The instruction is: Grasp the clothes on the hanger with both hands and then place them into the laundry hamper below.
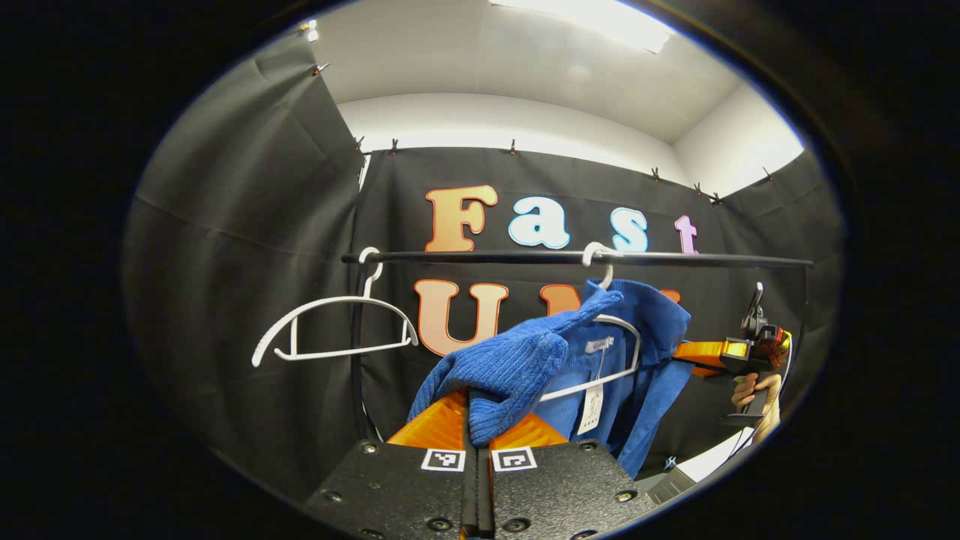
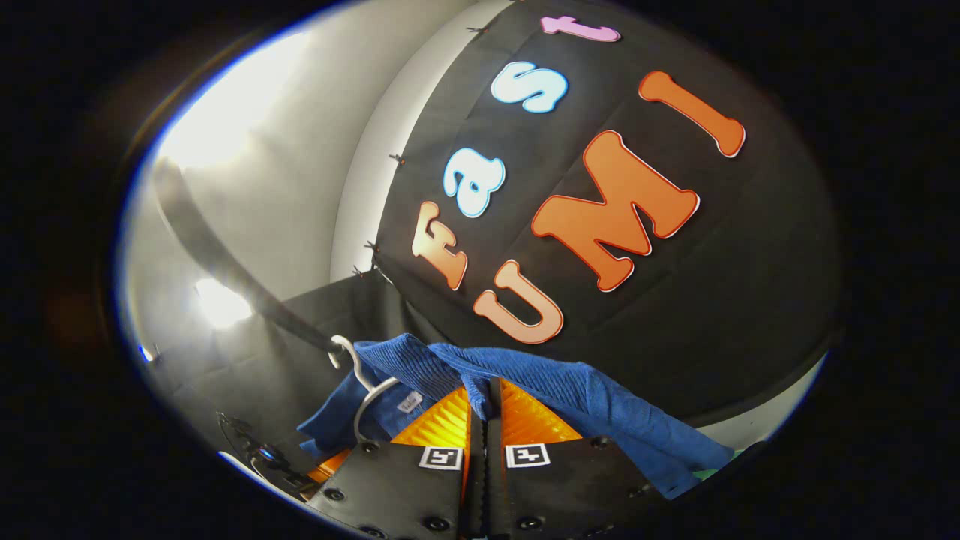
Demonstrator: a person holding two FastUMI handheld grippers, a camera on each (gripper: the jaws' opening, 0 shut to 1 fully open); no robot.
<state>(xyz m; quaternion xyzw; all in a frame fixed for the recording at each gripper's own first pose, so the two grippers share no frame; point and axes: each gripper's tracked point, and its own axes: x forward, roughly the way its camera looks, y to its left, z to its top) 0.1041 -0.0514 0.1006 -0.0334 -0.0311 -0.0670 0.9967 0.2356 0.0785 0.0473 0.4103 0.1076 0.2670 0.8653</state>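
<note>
The blue knit sweater (image 1: 525, 360) hangs on a white hanger (image 1: 611, 360) whose hook sits over the black rail (image 1: 525, 257). One shoulder of the sweater is pulled off the hanger toward the camera of the left gripper view, and a bunched fold of it drops between the orange fingers (image 1: 439, 424) of the left tool (image 1: 478, 435), which are brought together on the fabric so that both press on it. A white paper tag (image 1: 591, 409) dangles from the collar area, just beside the hanger's lower bar.

In the right gripper view the same sweater (image 2: 570, 390) drapes across the front of the right tool (image 2: 484, 409); its orange fingers (image 2: 439, 420) stand close together with a ridge of blue knit pinched between them. The white hanger (image 2: 364, 390) shows to the left of that tool, its hook on the rail (image 2: 225, 255), which runs up and away across the pale ceiling.

Farther right in the left gripper view, the right tool's orange body (image 1: 712, 352) reaches into the sweater's far side, with a person's hand (image 1: 754, 390) on its grip below.

A second white hanger (image 1: 330, 330) hangs bare on the rail, well apart to the left of the sweater. Black cloth (image 1: 247, 262) covers the booth walls behind, under a white ceiling with a bright light panel (image 1: 592, 19).
</note>
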